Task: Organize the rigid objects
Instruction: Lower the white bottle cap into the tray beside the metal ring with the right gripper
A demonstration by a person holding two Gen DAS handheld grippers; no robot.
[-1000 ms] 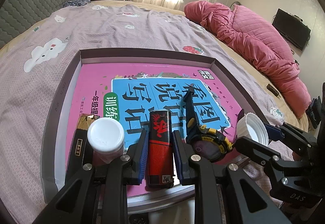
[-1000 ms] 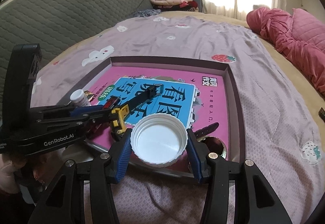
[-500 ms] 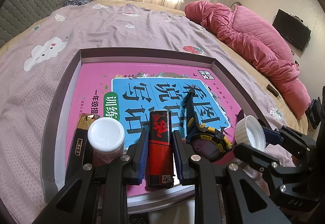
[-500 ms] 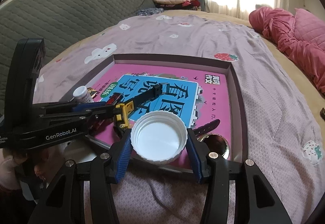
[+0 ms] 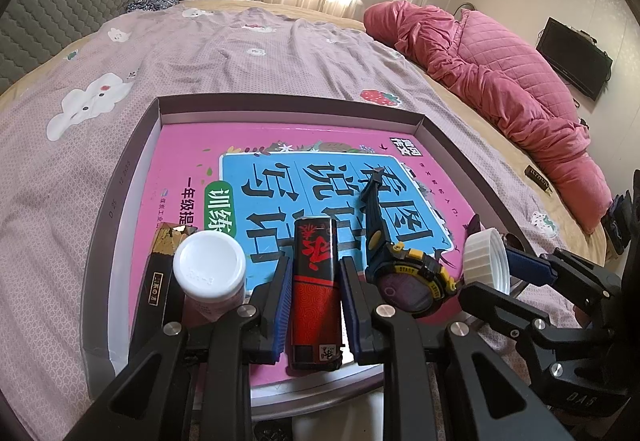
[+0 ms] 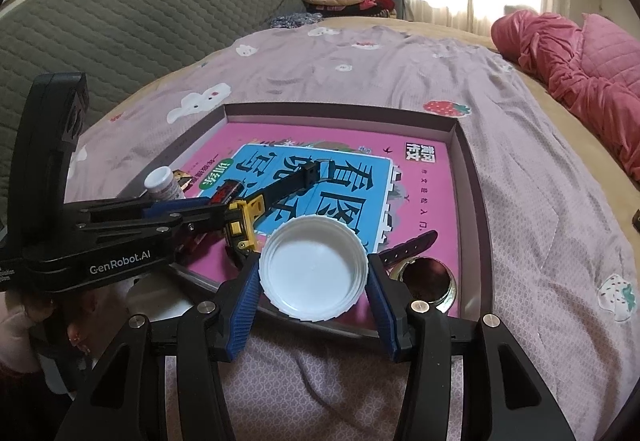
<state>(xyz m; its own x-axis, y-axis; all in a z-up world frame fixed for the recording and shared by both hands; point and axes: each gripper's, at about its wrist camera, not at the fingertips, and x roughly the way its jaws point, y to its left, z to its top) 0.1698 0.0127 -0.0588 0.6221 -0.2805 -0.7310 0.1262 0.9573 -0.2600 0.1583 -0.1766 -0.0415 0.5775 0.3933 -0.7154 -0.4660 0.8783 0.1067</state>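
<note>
Left wrist view first: the left gripper has its fingers closed tight on a red-and-black lighter, pads pressed to both long sides, and the lighter lies on the pink book inside the shallow tray on the bed. Just left of it stands a small bottle with a white cap, and beside that a dark box with a gold end. On the right of the lighter lies a blue-and-yellow watch, its strap stretched out over the book's blue panel.

Over on the right wrist view, the right gripper sits about half open, clamped on a white lid, hollow side up, both blue pads touching its ridged rim. The lid hangs over the tray's near edge. A second watch with a dark strap lies in the tray's near right corner, just beside the lid. A pink quilt is heaped at the far right of the bed.
</note>
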